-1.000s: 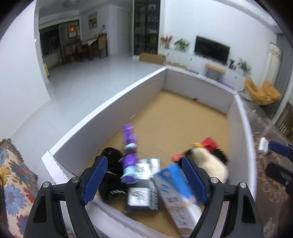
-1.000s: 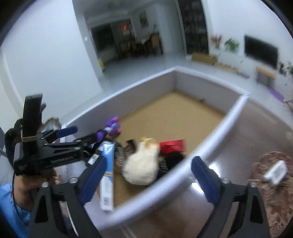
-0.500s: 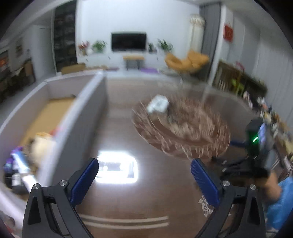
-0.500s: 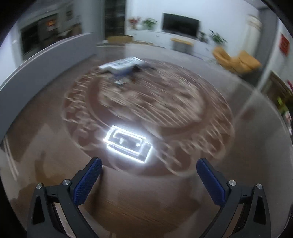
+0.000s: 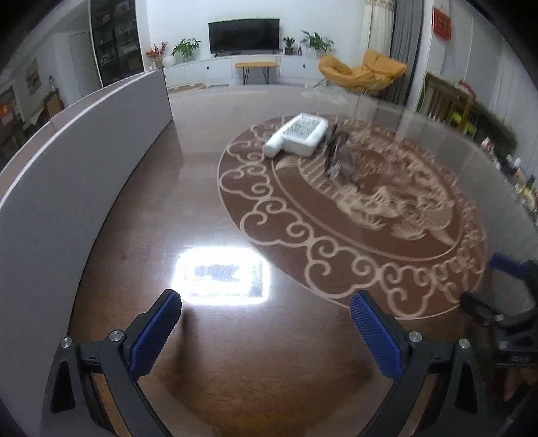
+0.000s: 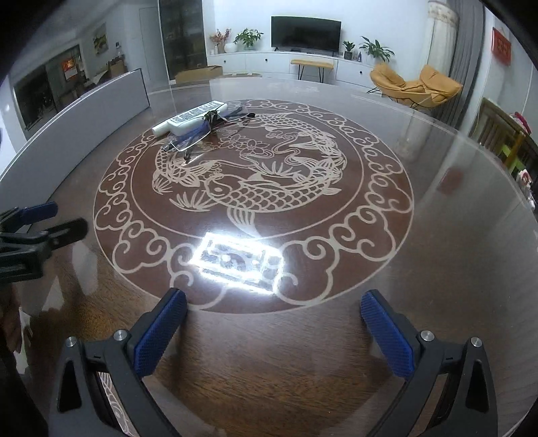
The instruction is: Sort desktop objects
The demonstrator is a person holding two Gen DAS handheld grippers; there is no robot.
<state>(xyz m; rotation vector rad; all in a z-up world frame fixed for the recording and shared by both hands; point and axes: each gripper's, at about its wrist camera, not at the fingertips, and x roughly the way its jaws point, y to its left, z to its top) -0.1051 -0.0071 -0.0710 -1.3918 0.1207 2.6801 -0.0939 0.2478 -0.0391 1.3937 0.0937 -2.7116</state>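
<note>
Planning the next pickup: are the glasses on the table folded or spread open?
Spread open, it seems: the glasses lie beside the white package with one temple arm sticking out from the lenses. The left wrist view is too blurred to confirm.

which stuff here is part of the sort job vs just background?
Job items:
- white remote, lying on the table
- eyeglasses, beside the remote and touching it
- grey bin wall at the table's left edge
- left gripper and right gripper, both open and empty

Background:
- TV
- orange chair
- potted plants
- lamp glare on the table
</note>
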